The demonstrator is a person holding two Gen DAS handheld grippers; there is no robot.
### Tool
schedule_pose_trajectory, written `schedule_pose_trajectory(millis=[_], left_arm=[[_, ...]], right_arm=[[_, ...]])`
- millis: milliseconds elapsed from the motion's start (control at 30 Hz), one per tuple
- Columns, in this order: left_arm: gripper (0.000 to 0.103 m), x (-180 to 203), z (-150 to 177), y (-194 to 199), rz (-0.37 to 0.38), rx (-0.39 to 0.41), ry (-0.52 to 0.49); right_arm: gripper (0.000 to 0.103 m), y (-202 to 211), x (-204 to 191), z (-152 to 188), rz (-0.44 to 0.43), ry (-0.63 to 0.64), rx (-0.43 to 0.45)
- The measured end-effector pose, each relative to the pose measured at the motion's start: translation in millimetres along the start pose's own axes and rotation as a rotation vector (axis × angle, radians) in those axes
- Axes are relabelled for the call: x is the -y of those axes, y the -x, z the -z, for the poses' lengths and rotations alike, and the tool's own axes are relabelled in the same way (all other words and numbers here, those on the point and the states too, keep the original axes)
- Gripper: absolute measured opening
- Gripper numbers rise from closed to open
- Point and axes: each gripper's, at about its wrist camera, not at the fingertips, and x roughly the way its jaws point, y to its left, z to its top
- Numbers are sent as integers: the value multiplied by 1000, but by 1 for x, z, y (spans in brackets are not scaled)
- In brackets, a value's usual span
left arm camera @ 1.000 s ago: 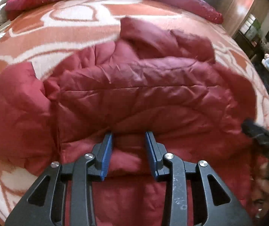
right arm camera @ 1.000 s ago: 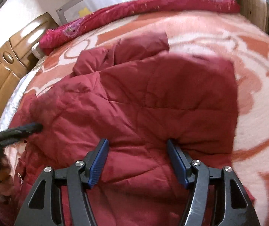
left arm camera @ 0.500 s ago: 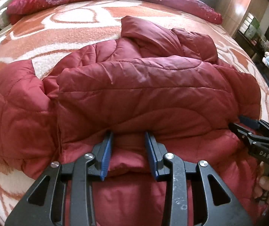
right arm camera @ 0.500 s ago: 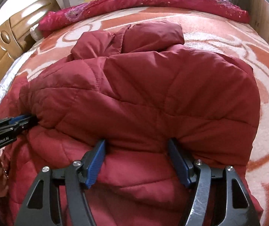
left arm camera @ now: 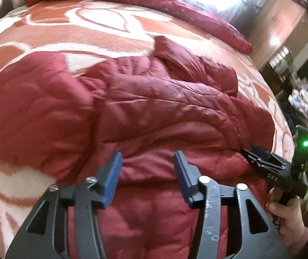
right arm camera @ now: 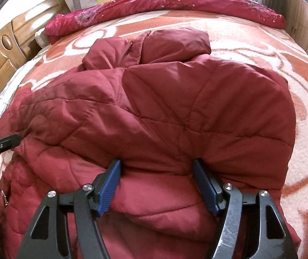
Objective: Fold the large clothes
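Observation:
A dark red quilted puffer jacket lies folded over itself on the bed, its hood toward the far side; the right wrist view shows it too. My left gripper is open, its blue pads spread over a fold of the jacket near the front edge, not clamping it. My right gripper is open wide, with its fingertips against the folded edge. The right gripper also shows at the right of the left wrist view. The left gripper's tip shows at the left of the right wrist view.
The bed carries an orange and white patterned blanket. A rolled crimson floral quilt lies along its far side. A wooden headboard stands at the left. Furniture and clutter stand beyond the bed's right side.
My left gripper's jaws have spread wider and let go of the jacket fold they were pinching. Both grippers have drawn slightly back. The folded layer has settled on the jacket.

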Motion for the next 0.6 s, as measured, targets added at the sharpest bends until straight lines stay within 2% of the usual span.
schedule_pose_trajectory(millis=[133, 333, 367, 433, 600], left_arm=[[67, -30, 4, 21, -1, 31, 93], [68, -88, 11, 35, -12, 45, 229], [70, -103, 14, 36, -20, 46, 267], [75, -123, 20, 39, -26, 57, 321], [75, -178, 35, 49, -31, 95, 480]], right_arm=[[70, 8, 0, -1, -2, -22, 12], [70, 34, -3, 2, -29, -45, 62], [70, 40, -5, 3, -34, -46, 71], [70, 52, -8, 6, -55, -51, 85], [70, 78, -22, 18, -131, -34, 99]])
